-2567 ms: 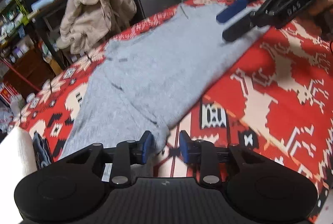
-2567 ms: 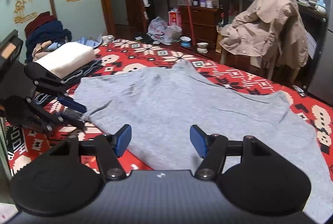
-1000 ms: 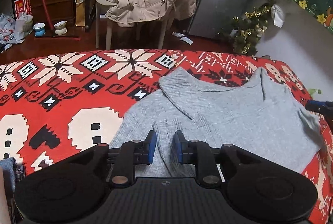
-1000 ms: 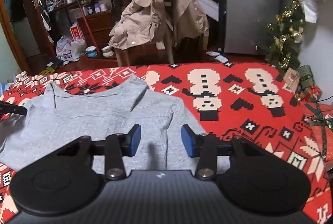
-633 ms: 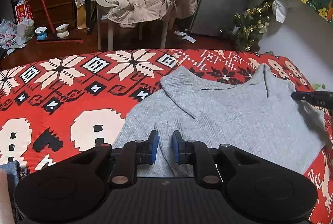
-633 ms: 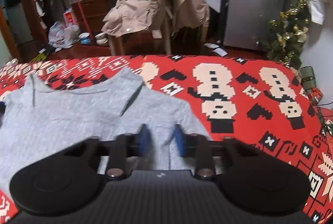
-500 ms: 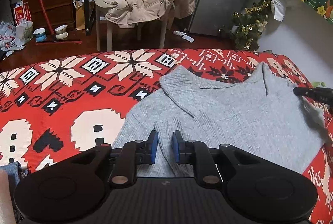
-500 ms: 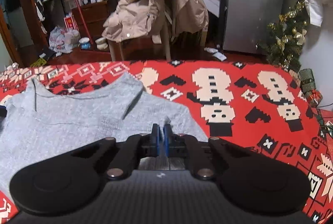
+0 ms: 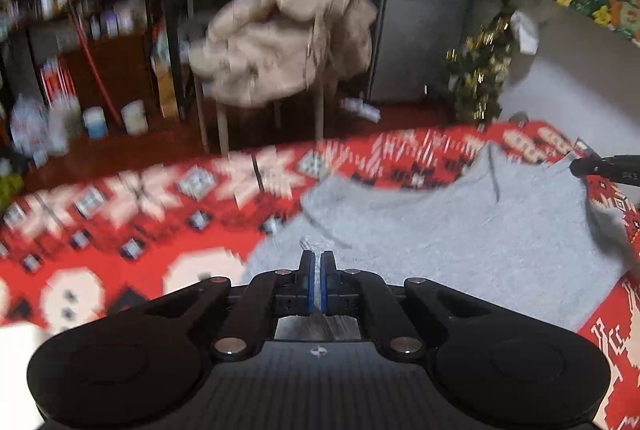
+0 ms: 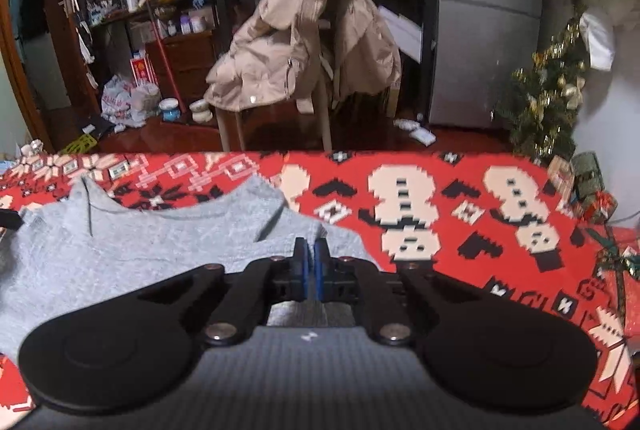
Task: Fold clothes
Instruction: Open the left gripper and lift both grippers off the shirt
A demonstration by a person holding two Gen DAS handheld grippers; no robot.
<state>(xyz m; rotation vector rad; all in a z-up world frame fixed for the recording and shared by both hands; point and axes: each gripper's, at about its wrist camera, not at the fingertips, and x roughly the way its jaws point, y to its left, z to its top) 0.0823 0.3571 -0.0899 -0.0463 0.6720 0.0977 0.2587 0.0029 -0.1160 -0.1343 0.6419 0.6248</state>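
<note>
Since half a second before, the left gripper (image 9: 317, 262) had pinched shut on the grey sweater (image 9: 460, 230); the right gripper (image 10: 310, 250) stayed clamped on its hem. Ahead of both, the sweater spread over the red patterned blanket (image 10: 420, 198). Beyond stood a coat-draped chair (image 10: 304, 42).

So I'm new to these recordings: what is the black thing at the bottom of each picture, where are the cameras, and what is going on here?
There is no robot. A person holds a hand tool with a two-finger claw in each hand, and a fisheye camera on each tool looks forward along its fingers. One picture is from the left claw, the other from the right claw. A grey sweater lies flat on a red patterned blanket. Both claws are closed, each pinching the sweater's near edge at opposite sides, seemingly to lift it for a fold. Behind stands a chair with a beige coat. The left picture is blurred.
</note>
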